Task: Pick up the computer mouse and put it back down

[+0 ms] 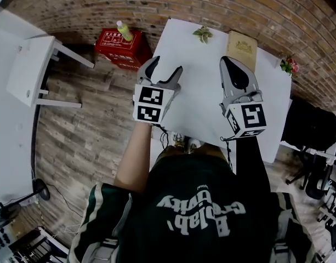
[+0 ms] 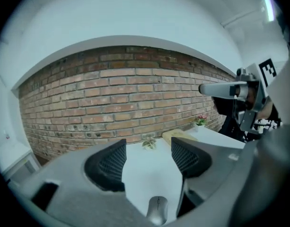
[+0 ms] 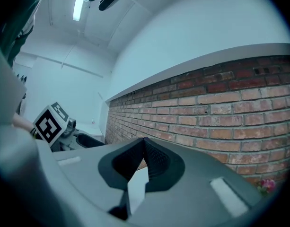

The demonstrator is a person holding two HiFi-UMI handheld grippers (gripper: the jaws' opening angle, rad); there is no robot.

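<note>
Black printed shirt point(image 1: 195, 212) nearest the head camera, at the counter's point(image 1: 200, 108) near edge, bare forearm point(image 1: 136, 158) stretched up to the left gripper point(image 1: 166, 69). Left gripper held above the white counter's left half, jaws spread wide, released, nothing between the pads. Grey mouse point(image 2: 157, 211) flat on the counter near its front edge, seen low between the left gripper's point(image 2: 148, 143) jaws in its own view, below them and touching neither pad; not made out in the head view. Right gripper point(image 1: 228, 62) over the counter's right half, pointing at the far edge, clenched: in its own view the right gripper's point(image 3: 144, 148) pads pressed tip to tip, empty, a sliver of white counter in the gap beneath. Marker cubes facing the head camera on both grippers. Along the counter's far edge, a small leafy sprig point(image 1: 203, 34), a tan box point(image 1: 242, 45) just right of it, pink flowers point(image 1: 289, 65) at the far right corner. Off the counter's left side, on the wood floor point(image 1: 80, 130), a red box point(image 1: 123, 48) topped by a bottle point(image 1: 124, 30), and farther left a white stool point(image 1: 33, 70). Brick wall point(image 1: 239, 4) behind the counter's far edge.
</note>
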